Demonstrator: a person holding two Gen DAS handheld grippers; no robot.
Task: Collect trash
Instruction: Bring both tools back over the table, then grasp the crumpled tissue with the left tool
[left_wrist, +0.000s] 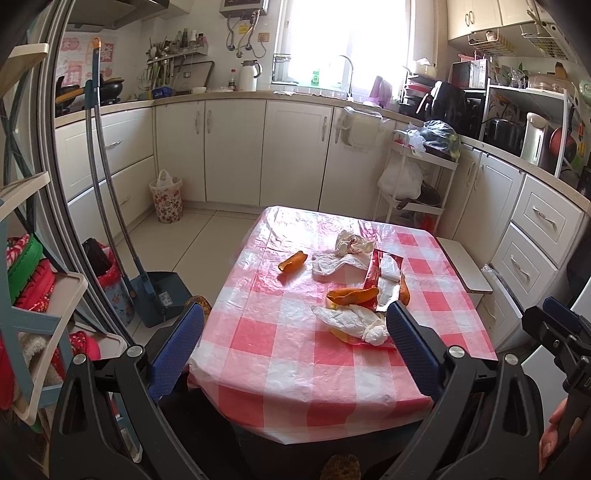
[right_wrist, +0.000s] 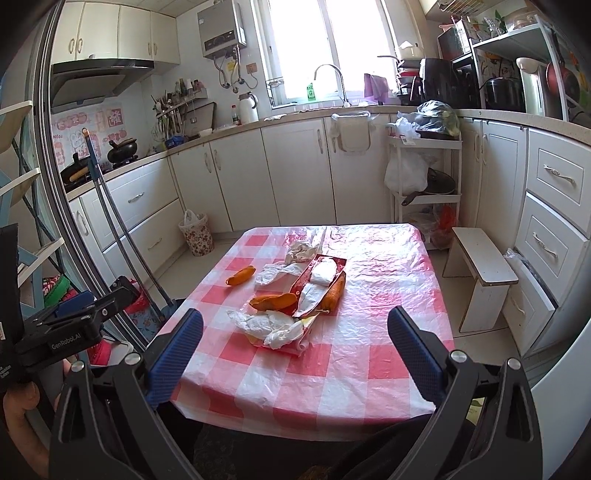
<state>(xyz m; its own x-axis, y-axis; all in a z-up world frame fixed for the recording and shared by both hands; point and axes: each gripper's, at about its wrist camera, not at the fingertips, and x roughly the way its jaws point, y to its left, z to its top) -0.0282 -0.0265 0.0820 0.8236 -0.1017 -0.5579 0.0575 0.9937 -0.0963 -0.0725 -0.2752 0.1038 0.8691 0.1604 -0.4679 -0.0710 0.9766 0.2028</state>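
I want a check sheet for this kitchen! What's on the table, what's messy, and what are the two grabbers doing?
Surface: table under red-and-white checked plastic cover.
Job's things: orange peels, crumpled tissues, red wrapper, all on the table; floral bin on the floor by the cabinets.
Clutter: broom and dustpan at left, stool at right.
Grippers: left gripper open, empty; right gripper open, empty; both short of the trash.
Cables: nothing seen.
Surroundings: crowded counters, window, sink tap.
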